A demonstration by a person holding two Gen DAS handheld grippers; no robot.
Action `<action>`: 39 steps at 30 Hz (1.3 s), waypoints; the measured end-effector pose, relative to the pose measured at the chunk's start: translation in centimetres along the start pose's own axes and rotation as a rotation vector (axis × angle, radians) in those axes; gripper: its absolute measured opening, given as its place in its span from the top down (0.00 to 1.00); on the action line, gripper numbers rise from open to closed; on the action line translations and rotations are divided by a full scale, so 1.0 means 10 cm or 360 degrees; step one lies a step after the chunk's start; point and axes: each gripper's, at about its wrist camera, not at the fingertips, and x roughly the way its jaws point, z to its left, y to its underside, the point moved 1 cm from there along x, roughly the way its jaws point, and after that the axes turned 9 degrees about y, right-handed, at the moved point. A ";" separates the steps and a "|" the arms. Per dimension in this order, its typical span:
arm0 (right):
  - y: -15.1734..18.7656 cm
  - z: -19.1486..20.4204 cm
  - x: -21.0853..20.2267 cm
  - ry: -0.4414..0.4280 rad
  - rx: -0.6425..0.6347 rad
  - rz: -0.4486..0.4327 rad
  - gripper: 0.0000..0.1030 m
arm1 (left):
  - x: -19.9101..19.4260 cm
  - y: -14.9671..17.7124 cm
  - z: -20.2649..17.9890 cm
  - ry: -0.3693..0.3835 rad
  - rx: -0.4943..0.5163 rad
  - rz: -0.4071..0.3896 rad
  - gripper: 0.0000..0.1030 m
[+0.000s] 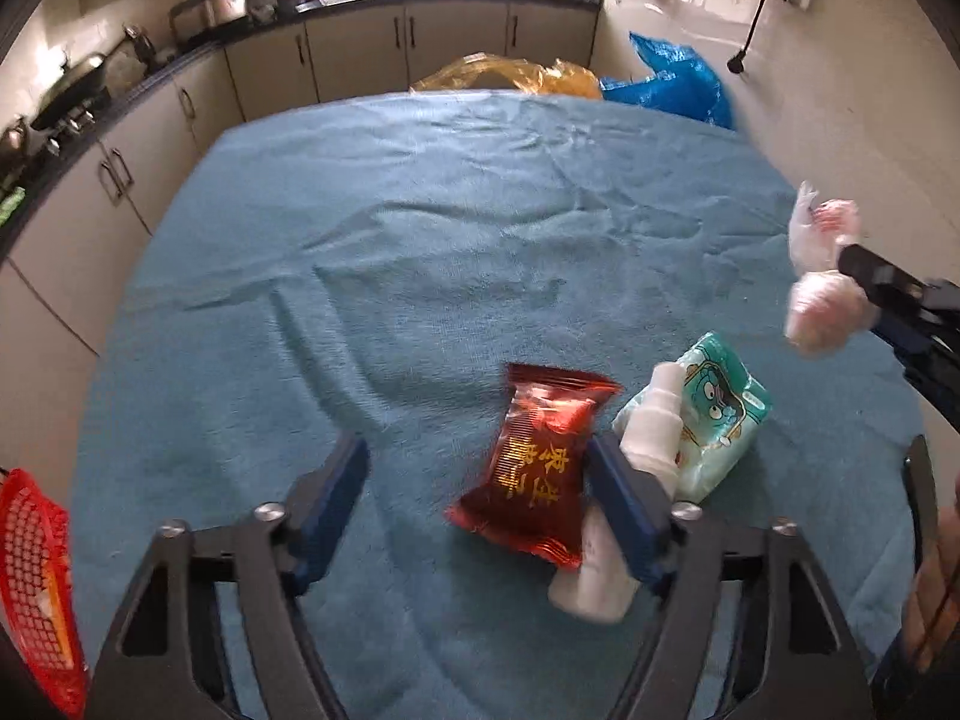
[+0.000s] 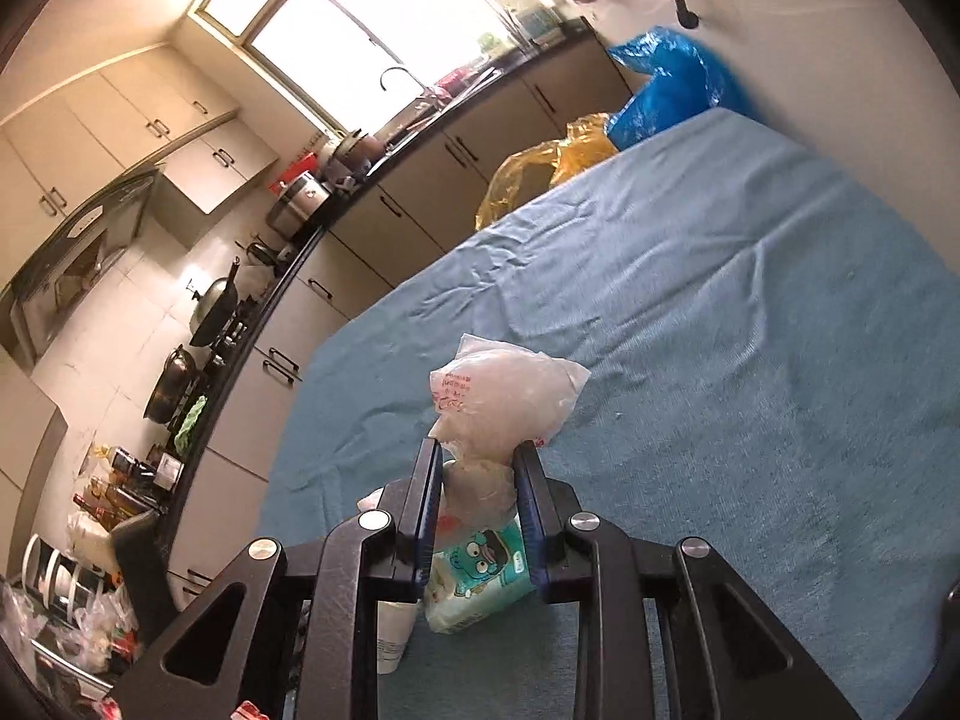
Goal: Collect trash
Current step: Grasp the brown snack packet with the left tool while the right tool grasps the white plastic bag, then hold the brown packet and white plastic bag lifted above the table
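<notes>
Gold characters on red packet (image 1: 536,468), left gripper (image 1: 480,498) apart, right gripper (image 2: 478,471) clamping red-printed plastic bag (image 2: 504,399).

Left gripper (image 1: 480,468): black angular frame with triangular cut-outs in its two arms, round silver screw heads at the pivots, and flat blue pads lining the inner faces of the fingers (image 1: 336,498). Right gripper (image 2: 477,462): same build, black linkage arms with triangular openings, four silver screw heads set in a row across the frame, and dark blue pad strips on the inner faces of narrow black fingers (image 2: 427,480). Seen from the left wrist, its black finger carries a blue edge.
</notes>
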 end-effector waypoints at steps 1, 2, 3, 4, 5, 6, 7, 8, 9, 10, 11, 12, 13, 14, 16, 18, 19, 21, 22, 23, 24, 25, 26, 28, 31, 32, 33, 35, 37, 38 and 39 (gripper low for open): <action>0.00 0.02 -0.01 -0.0006 -0.0003 -0.0004 0.75 | 0.05 -0.01 0.01 0.0021 -0.0018 0.0024 0.40; 0.01 0.04 -0.01 -0.0012 -0.0011 -0.0008 0.75 | 0.09 -0.02 0.01 0.0024 -0.0022 0.0043 0.44; 0.01 0.06 -0.03 -0.0016 -0.0020 -0.0014 0.75 | 0.14 -0.01 0.01 0.0017 -0.0020 0.0062 0.46; 0.02 0.09 -0.04 -0.0019 -0.0034 -0.0022 0.75 | 0.18 0.00 0.02 0.0013 -0.0022 0.0076 0.47; 0.02 0.09 -0.04 -0.0022 -0.0043 -0.0026 0.75 | 0.18 0.02 0.00 -0.0016 -0.0001 0.0042 0.48; 0.04 0.12 -0.05 -0.0026 -0.0059 -0.0032 0.75 | 0.19 0.03 -0.02 -0.0038 0.0013 0.0044 0.53; 0.05 0.14 -0.05 -0.0030 -0.0074 -0.0036 0.75 | 0.17 0.06 -0.04 -0.0057 0.0032 0.0030 0.64; 0.06 0.19 -0.06 -0.0030 -0.0103 -0.0048 0.75 | 0.14 0.08 -0.04 -0.0047 0.0032 0.0018 0.65; 0.08 0.22 -0.07 -0.0025 -0.0127 -0.0057 0.75 | 0.09 0.10 -0.01 -0.0040 0.0018 -0.0005 0.66; 0.10 0.26 -0.07 -0.0018 -0.0158 -0.0068 0.75 | 0.03 0.14 0.01 -0.0042 -0.0004 -0.0040 0.66; 0.12 0.28 -0.08 -0.0018 -0.0178 -0.0072 0.75 | -0.03 0.19 0.03 -0.0051 -0.0013 -0.0071 0.67; 0.15 0.34 -0.08 -0.0024 -0.0216 -0.0072 0.75 | -0.08 0.22 0.05 -0.0067 -0.0020 -0.0105 0.67; 0.19 0.39 -0.07 -0.0027 -0.0255 -0.0070 0.75 | -0.16 0.28 0.08 -0.0096 -0.0033 -0.0159 0.67; 0.23 0.43 -0.06 -0.0023 -0.0287 -0.0069 0.75 | -0.23 0.34 0.10 -0.0123 -0.0041 -0.0204 0.67; 0.32 0.56 -0.03 -0.0019 -0.0389 -0.0067 0.75 | -0.40 0.46 0.16 -0.0182 -0.0062 -0.0322 0.67; 0.43 0.68 0.00 -0.0023 -0.0489 -0.0070 0.75 | -0.53 0.56 0.20 -0.0255 -0.0057 -0.0420 0.67; 0.50 0.75 0.01 -0.0029 -0.0545 -0.0068 0.75 | -0.57 0.58 0.21 -0.0278 -0.0061 -0.0447 0.67; 0.61 0.85 0.03 -0.0039 -0.0634 -0.0074 0.75 | -0.63 0.64 0.27 -0.0334 -0.0079 -0.0514 0.67; 0.65 0.87 0.04 -0.0036 -0.0665 -0.0083 0.75 | -0.63 0.64 0.29 -0.0344 -0.0087 -0.0526 0.67; 0.69 0.90 0.05 -0.0027 -0.0709 -0.0098 0.75 | -0.65 0.65 0.33 -0.0358 -0.0106 -0.0548 0.67; 0.71 0.92 0.05 -0.0022 -0.0735 -0.0106 0.75 | -0.66 0.65 0.37 -0.0364 -0.0121 -0.0563 0.67; 0.74 0.95 0.06 -0.0018 -0.0762 -0.0116 0.75 | -0.66 0.65 0.41 -0.0357 -0.0141 -0.0568 0.67; 0.76 0.96 0.07 -0.0018 -0.0771 -0.0120 0.75 | -0.66 0.64 0.44 -0.0356 -0.0161 -0.0571 0.67; 0.79 0.98 0.09 -0.0019 -0.0790 -0.0118 0.75 | -0.67 0.65 0.47 -0.0373 -0.0175 -0.0580 0.67; 0.82 1.00 0.12 -0.0022 -0.0817 -0.0109 0.75 | -0.68 0.66 0.49 -0.0372 -0.0193 -0.0600 0.67; 0.83 1.00 0.12 -0.0022 -0.0824 -0.0107 0.75 | -0.69 0.66 0.48 -0.0391 -0.0188 -0.0607 0.67; 0.84 1.01 0.14 -0.0025 -0.0834 -0.0102 0.75 | -0.69 0.66 0.47 -0.0401 -0.0180 -0.0610 0.67; 0.86 1.02 0.15 -0.0027 -0.0848 -0.0097 0.75 | -0.70 0.68 0.47 -0.0388 -0.0176 -0.0605 0.67; 0.89 1.04 0.17 -0.0027 -0.0867 -0.0093 0.75 | -0.71 0.69 0.46 -0.0402 -0.0169 -0.0609 0.67; 0.90 1.03 0.17 -0.0025 -0.0874 -0.0093 0.75 | -0.71 0.69 0.46 -0.0399 -0.0167 -0.0611 0.67; 0.91 1.04 0.18 -0.0022 -0.0877 -0.0091 0.75 | -0.71 0.69 0.46 -0.0396 -0.0165 -0.0611 0.67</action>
